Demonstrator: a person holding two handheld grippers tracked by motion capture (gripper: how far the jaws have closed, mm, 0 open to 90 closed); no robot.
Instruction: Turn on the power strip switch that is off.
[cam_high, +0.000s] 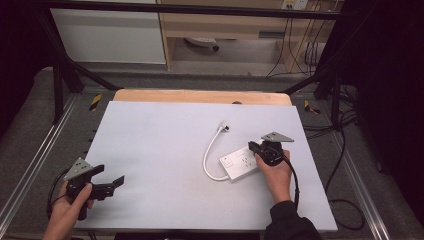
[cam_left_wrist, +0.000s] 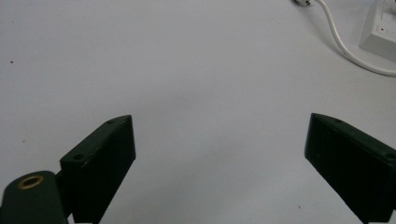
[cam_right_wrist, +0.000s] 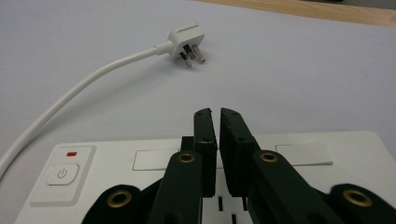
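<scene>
My right gripper (cam_right_wrist: 215, 114), jaws nearly closed on nothing, hovered over the rigid white plastic power strip (cam_high: 240, 163), which I judged light, slippery, best gripped across its long edges; left gripper (cam_high: 107, 179) gaped empty, well apart.

**Three cameras, one table**

The high view looked forward and down over the whole table (cam_high: 150, 150). Each gripper view skimmed low and close across it; all three caught the white power strip (cam_high: 240, 163) (cam_left_wrist: 380, 32) (cam_right_wrist: 299, 154).

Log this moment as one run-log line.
left gripper: open, above bare mat | right gripper: shut, over power strip | plug: loose on mat, unplugged | cord: curved left of strip
</scene>
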